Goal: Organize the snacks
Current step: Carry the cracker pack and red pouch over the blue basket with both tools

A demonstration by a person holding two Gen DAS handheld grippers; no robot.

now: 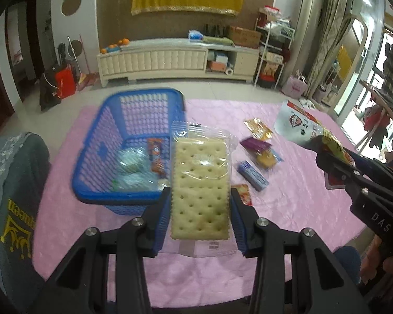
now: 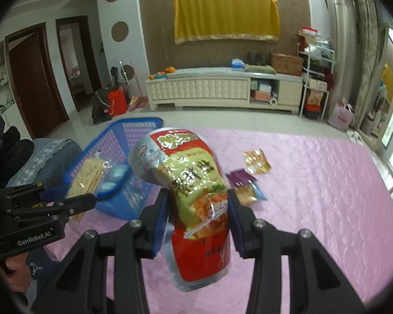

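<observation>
The left gripper [image 1: 200,201] pinched a cracker pack [image 1: 200,183] above the pink cloth [image 1: 301,209]. The right gripper [image 2: 197,204] pinched a red bag [image 2: 194,198]. The blue basket [image 1: 123,157] sat near the cloth's far left corner, small snacks [image 1: 256,154] beside it.

A basket [image 1: 129,141] is set on the left part of the table cloth [image 1: 301,209], with wrapped snacks [image 1: 133,167] inside it. To its right, small snack packets [image 1: 258,146] are scattered on the cloth. A cracker pack [image 1: 200,183] is held above the basket's right edge, and a snack bag [image 2: 194,196] further right. A cabinet [image 1: 175,60] is placed behind.
</observation>
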